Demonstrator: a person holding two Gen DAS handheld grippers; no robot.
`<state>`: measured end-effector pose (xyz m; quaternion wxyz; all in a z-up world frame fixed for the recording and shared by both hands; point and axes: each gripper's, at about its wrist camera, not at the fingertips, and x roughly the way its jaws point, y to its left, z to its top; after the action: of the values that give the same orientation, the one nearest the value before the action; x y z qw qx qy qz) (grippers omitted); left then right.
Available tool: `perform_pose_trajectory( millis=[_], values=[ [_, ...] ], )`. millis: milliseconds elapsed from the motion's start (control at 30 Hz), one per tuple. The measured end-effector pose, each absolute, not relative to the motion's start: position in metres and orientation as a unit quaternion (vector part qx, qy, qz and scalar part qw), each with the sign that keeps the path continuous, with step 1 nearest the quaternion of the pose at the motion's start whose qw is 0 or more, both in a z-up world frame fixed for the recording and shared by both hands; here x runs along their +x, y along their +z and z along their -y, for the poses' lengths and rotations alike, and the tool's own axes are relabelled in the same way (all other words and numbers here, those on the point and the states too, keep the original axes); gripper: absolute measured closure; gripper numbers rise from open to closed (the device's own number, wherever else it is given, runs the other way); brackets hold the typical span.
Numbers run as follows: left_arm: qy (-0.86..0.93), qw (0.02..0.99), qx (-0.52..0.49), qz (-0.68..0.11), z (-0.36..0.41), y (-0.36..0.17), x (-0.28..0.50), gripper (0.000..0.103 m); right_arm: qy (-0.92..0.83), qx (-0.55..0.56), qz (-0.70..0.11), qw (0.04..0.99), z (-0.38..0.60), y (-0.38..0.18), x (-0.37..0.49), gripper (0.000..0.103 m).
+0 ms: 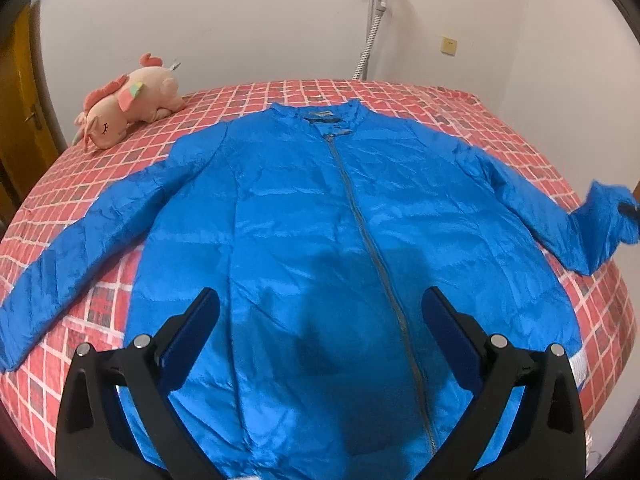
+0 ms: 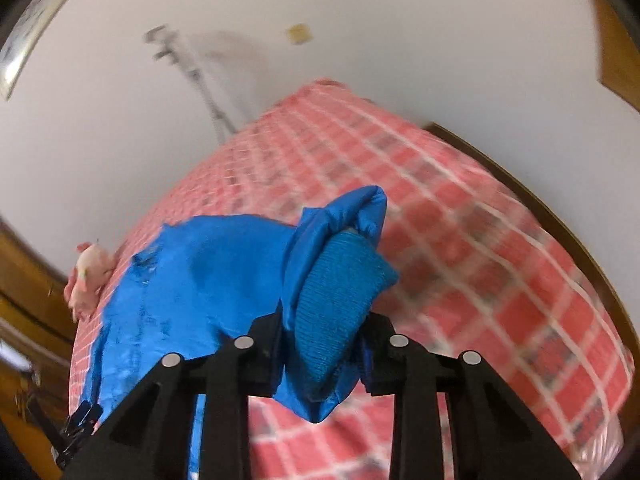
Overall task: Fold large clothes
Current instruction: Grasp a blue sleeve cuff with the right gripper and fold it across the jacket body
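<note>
A bright blue zip-up jacket lies flat, front up, on the bed, collar far, sleeves spread out to both sides. My left gripper is open and empty, hovering over the jacket's lower front, just left of the zipper. The jacket's right sleeve end is lifted off the bed. My right gripper is shut on that sleeve's knit cuff and holds it above the bed; the jacket body lies to its left.
The bed has a red checked cover, also in the right wrist view. A pink plush toy lies at the far left corner. A white wall and a stand are behind. A wooden door is on the left.
</note>
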<state>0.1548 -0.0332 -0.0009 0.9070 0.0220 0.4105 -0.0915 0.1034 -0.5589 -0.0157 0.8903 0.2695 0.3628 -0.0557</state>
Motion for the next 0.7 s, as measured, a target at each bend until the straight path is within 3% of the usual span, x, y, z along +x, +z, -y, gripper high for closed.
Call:
perform_pose_trajectory(
  millis=[267, 600, 700],
  values=[
    [-0.071, 0.905, -0.005, -0.419, 0.011, 0.01, 0.2, 0.003, 0.011, 0.165, -0.369, 0.915, 0.435, 0.014, 0.205, 0.074],
    [-0.066, 0.903, -0.012, -0.424, -0.005, 0.005, 0.249, 0.003, 0.102, 0.105, -0.442, 0.885, 0.324, -0.039, 0.287, 0.074],
    [-0.069, 0.896, -0.018, -0.438, -0.007, -0.004, 0.26, 0.003, 0.159, 0.112, -0.46, 0.866, 0.309, -0.052, 0.297, 0.064]
  ],
)
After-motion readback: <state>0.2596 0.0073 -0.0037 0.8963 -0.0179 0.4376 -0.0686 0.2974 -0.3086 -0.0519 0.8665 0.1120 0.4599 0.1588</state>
